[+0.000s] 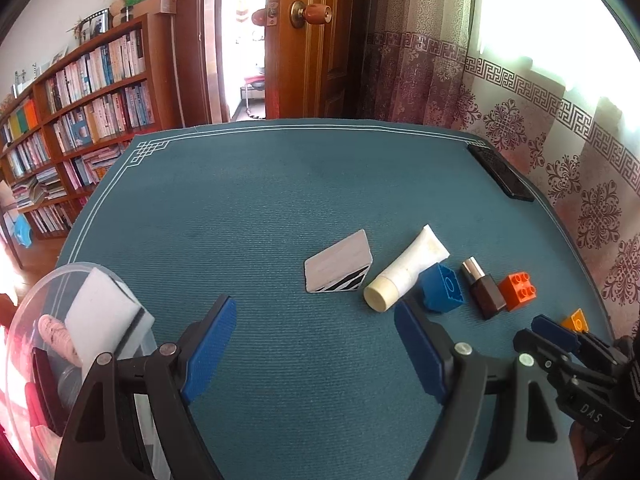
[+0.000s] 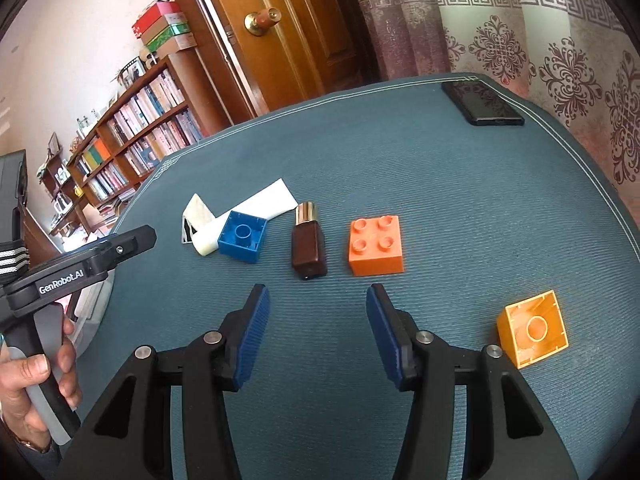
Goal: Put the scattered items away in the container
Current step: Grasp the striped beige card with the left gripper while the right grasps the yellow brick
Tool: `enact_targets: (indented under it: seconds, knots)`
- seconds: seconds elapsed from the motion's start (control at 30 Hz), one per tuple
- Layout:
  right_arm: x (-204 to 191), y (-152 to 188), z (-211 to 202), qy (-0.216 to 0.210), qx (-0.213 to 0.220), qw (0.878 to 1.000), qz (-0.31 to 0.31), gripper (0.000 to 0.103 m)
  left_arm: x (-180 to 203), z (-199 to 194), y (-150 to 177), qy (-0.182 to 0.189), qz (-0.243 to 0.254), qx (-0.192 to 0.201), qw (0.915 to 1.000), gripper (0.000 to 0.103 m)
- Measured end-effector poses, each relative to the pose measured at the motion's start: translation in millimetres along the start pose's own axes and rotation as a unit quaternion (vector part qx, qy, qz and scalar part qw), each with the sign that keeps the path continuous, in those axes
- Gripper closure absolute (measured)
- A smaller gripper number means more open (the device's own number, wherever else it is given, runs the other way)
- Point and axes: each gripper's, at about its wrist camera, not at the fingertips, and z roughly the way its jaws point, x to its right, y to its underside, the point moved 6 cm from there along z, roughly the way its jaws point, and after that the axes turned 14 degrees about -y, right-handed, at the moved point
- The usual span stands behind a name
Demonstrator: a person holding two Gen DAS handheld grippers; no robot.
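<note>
A clear round container (image 1: 48,280) at the left edge holds a white sponge (image 1: 104,316) and other small things. My left gripper (image 1: 316,340) hangs open over bare mat, just right of the container. Scattered ahead lie a white striped card box (image 1: 338,262), a white tube (image 1: 408,270), a blue brick (image 1: 442,290), a brown bottle (image 1: 482,290), an orange brick (image 1: 520,292) and a yellow brick (image 1: 576,320). My right gripper (image 2: 318,320) is open and empty, a short way before the brown bottle (image 2: 308,242) and the orange brick (image 2: 374,244); the yellow brick (image 2: 534,328) lies to its right.
A black phone (image 2: 482,104) lies at the far right corner of the teal mat (image 1: 260,200). A bookshelf, a wooden door and patterned curtains stand beyond the table. A hand (image 2: 36,384) holds the left gripper's handle.
</note>
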Motion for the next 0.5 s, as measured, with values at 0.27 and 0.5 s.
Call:
enact_targets:
  seconds: [0.27, 0.5]
  knots:
    - [0, -2, -2, -0.006, 0.011, 1.000, -0.005, 0.049, 17, 40, -11, -0.018, -0.010, -0.021, 0.9996, 0.019]
    - [8, -2, 1, -0.010, 0.006, 1.000, 0.010, 0.049, 18, 65, -16, -0.028, -0.035, -0.034, 0.9984, 0.019]
